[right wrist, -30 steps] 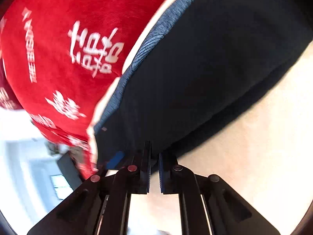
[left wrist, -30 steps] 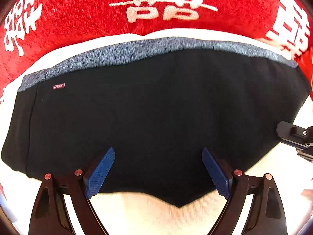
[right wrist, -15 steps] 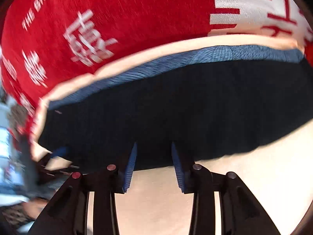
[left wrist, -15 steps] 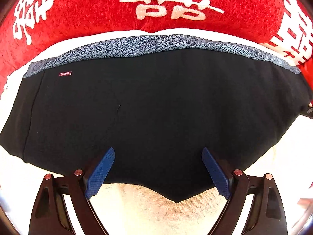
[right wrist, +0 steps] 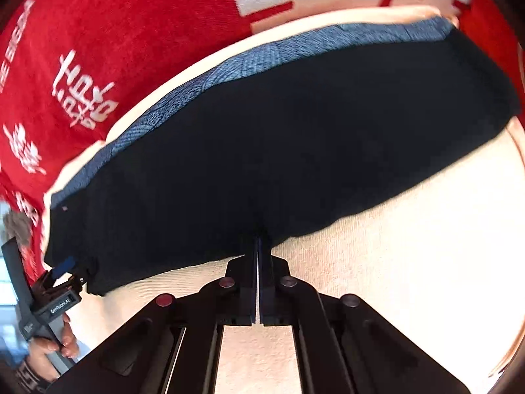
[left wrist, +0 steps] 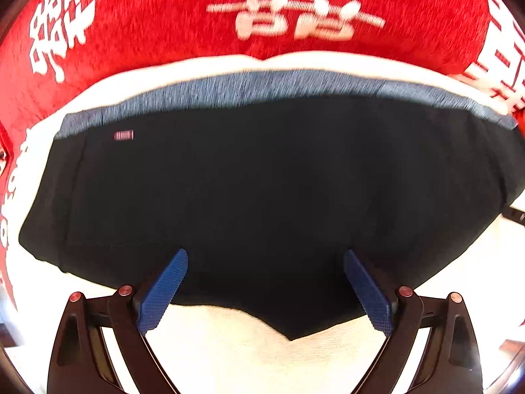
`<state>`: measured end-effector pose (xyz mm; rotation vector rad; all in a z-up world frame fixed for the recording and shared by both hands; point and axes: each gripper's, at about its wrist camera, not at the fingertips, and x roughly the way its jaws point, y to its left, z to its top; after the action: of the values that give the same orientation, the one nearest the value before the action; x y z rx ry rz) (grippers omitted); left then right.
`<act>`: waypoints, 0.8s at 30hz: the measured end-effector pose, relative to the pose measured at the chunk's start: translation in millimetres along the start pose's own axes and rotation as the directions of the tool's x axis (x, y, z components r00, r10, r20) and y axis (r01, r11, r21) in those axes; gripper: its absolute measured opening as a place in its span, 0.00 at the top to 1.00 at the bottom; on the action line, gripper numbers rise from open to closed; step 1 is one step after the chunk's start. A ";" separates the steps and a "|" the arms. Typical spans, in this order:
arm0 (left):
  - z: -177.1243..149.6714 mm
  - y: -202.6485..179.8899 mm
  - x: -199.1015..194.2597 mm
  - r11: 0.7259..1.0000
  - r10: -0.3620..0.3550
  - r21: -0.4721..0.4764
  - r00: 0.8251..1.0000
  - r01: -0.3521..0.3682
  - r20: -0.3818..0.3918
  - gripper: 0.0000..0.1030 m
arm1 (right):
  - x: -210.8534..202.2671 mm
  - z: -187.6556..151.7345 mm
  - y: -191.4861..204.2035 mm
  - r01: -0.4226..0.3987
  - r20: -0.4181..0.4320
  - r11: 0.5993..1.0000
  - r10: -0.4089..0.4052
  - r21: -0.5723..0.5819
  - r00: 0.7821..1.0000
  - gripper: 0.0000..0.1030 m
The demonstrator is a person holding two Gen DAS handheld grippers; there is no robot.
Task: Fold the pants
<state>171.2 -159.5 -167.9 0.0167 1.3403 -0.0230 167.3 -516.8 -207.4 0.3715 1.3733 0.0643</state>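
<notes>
L fingers point(left wrist: 164, 290) opening wide over black pants point(left wrist: 262, 197), R gripper point(right wrist: 258, 246) pinched shut on hem; cream towel point(right wrist: 393, 262), red blanket point(right wrist: 131, 32).

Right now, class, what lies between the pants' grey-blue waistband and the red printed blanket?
A cream strip of the towel under the pants separates the waistband from the red blanket; both wrist views show it.
</notes>
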 end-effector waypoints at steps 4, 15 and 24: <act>33.2 -3.4 -12.3 1.000 0.000 0.013 0.997 -0.001 0.075 0.05 | -15.2 8.6 30.2 0.012 0.032 0.995 -0.009 -0.094 0.999 0.94; 118.1 -24.2 59.7 0.996 0.039 -0.083 0.999 -0.038 0.000 0.05 | 32.7 101.1 87.9 -0.004 0.062 0.975 0.019 -0.222 0.998 0.56; 123.0 -8.5 72.1 0.984 -0.015 -0.179 1.000 0.012 -0.013 0.00 | 40.3 130.4 42.7 0.156 0.116 0.979 -0.141 -0.134 0.983 0.82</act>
<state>307.2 -171.7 -210.0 -0.1445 1.3527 0.0866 308.5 -495.0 -213.5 0.1500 1.2791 0.0187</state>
